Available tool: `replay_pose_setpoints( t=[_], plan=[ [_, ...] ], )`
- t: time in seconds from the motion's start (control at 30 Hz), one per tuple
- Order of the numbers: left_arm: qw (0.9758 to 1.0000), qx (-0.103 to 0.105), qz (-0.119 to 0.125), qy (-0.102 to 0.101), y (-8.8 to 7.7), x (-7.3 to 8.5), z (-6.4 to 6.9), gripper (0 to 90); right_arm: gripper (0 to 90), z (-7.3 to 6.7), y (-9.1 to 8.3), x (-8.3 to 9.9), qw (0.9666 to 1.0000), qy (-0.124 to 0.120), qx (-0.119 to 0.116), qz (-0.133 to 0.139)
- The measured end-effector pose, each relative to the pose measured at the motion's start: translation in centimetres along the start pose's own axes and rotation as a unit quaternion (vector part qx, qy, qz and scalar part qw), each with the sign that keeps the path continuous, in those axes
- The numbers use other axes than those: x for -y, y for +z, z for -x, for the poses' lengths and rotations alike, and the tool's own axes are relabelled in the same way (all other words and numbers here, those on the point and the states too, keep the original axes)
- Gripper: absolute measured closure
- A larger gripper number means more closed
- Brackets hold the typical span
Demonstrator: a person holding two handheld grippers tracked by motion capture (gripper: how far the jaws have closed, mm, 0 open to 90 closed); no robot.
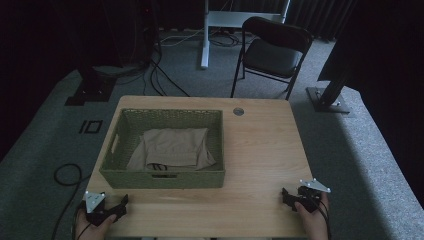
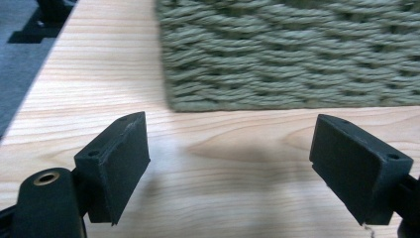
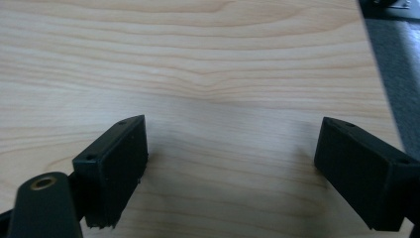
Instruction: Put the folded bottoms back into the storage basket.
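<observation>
A green woven basket [image 1: 116,170] stands on the left half of the wooden table [image 1: 260,150]; a folded beige cloth [image 1: 172,147] lies inside it. My left gripper [image 1: 120,206] rests near the table's front left corner, just in front of the basket, jaws wide open and empty. In the left gripper view the basket's woven wall [image 2: 297,54] is close ahead of the open left gripper [image 2: 230,166]. My right gripper [image 1: 286,196] sits near the front right edge, open with nothing between its jaws; the right gripper view shows that gripper [image 3: 233,168] over bare wood [image 3: 198,59].
A black folding chair [image 1: 272,52] stands beyond the table's far edge. A round grommet hole [image 1: 238,111] is near the far edge. Cables [image 1: 67,175] lie on the grey carpet at left. Dark stand bases [image 1: 327,97] flank the table.
</observation>
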State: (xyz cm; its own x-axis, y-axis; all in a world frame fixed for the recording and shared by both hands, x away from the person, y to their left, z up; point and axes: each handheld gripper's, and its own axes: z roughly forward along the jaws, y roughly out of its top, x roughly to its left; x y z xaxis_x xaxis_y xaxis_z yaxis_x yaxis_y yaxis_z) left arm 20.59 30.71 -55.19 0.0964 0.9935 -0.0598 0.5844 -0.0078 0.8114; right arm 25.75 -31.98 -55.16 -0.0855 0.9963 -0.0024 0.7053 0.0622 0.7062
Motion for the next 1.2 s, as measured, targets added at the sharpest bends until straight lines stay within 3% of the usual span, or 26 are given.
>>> replay_pose_setpoints(
  t=[0.2,0.4,0.5,0.53,0.83,1.2],
  plan=[
    [0.9996,0.010,0.002,-0.025,0.55,0.55,-0.77,16.5,13.4,0.80,0.04,0.12,0.9997,0.020,0.008,0.004],
    [0.9998,-0.004,0.002,-0.019,0.75,0.70,-0.88,16.5,13.1,0.89,0.24,0.17,0.9995,0.025,0.012,0.013],
    [0.9995,-0.027,-0.006,0.013,0.86,0.78,-0.55,16.5,12.8,0.88,0.26,0.15,0.9995,0.025,0.013,0.013],
    [0.9993,-0.033,-0.008,0.016,0.91,0.81,-0.39,16.4,12.9,0.90,0.26,0.16,0.9995,0.026,0.013,0.013],
    [0.9985,-0.054,-0.003,0.000,0.89,0.93,-0.24,15.3,11.8,0.83,0.41,0.05,0.9994,0.028,0.015,0.014],
    [0.9983,-0.058,-0.003,-0.003,0.89,0.94,-0.25,15.3,10.2,0.65,0.56,-0.08,0.9994,0.028,0.017,0.012]
  ],
)
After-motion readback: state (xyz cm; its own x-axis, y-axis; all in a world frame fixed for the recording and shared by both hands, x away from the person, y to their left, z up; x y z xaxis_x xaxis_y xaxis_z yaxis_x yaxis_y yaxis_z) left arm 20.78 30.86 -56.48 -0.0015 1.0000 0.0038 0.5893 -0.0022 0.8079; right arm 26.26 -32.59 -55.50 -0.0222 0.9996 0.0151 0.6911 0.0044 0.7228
